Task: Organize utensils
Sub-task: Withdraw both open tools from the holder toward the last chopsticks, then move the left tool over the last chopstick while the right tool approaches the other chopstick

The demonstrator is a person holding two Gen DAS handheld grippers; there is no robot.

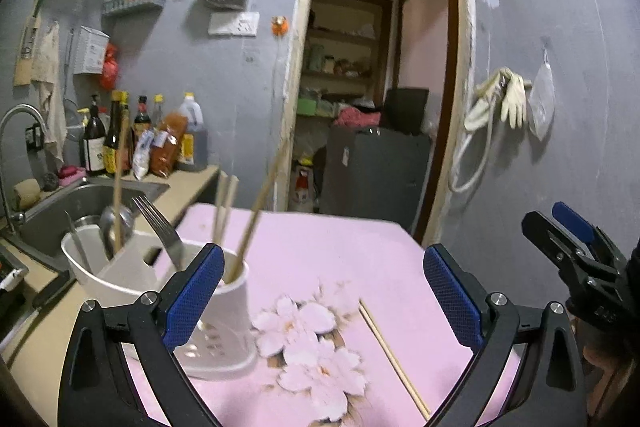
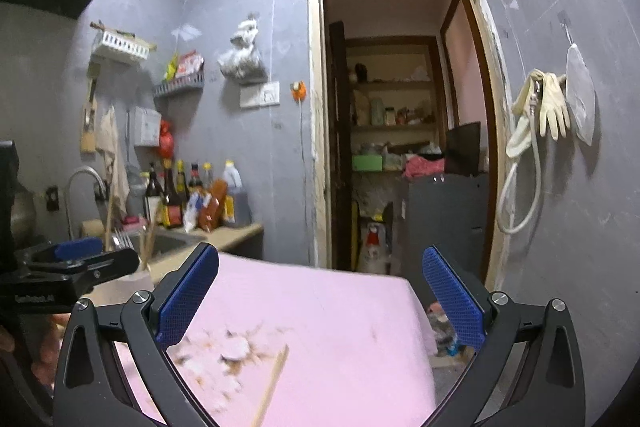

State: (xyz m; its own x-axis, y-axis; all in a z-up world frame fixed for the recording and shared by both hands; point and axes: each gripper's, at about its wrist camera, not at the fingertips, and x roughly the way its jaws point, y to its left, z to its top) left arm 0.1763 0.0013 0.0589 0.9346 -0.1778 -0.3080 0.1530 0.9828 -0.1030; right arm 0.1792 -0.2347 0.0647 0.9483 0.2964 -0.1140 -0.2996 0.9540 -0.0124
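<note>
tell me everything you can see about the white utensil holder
The white utensil holder looks like plastic, with separate compartments and drain holes low on its front wall. It stands upright on the pink flowered table, near the sink side. Inside lean a fork, a metal ladle and several wooden chopsticks. The open left gripper isn't touching it.

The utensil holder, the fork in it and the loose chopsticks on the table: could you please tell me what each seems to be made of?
The utensil holder looks like white moulded plastic, smooth and matte, with drainage slots in its wall. The fork looks like polished metal, probably stainless steel, given its grey reflective sheen. The chopsticks look like pale wood or bamboo, tan and unvarnished; which of the two is unclear.
</note>
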